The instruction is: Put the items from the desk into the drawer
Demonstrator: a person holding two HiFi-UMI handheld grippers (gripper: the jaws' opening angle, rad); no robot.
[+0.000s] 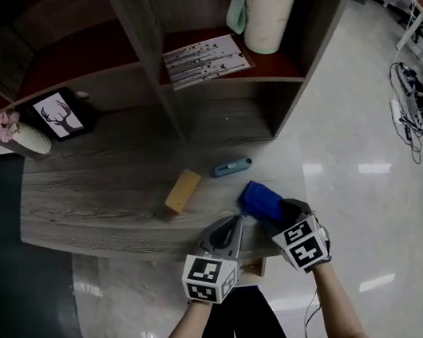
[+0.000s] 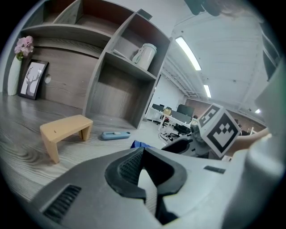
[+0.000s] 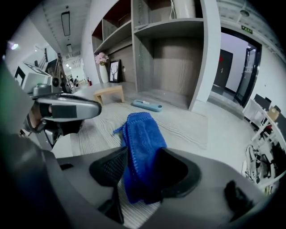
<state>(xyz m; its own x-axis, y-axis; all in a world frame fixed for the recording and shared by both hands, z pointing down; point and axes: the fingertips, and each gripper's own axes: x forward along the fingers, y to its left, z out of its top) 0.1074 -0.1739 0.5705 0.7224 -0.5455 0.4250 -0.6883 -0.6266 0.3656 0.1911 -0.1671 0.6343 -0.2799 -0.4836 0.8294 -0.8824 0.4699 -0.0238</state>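
Cubby (image 1: 279,67): tumbler (image 1: 269,0), leaflet (image 1: 204,60); right gripper (image 3: 142,157): cloth (image 3: 143,129).

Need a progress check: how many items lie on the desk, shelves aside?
3: block at centre; blue cutter right of it; blue cloth at the front edge, in the right gripper.

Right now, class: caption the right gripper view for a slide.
Right gripper shut on a blue cloth at the wooden desk.

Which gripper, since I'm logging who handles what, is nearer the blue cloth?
Right. The right gripper is shut on the blue cloth; the left gripper sits just left of it, jaws together, empty.
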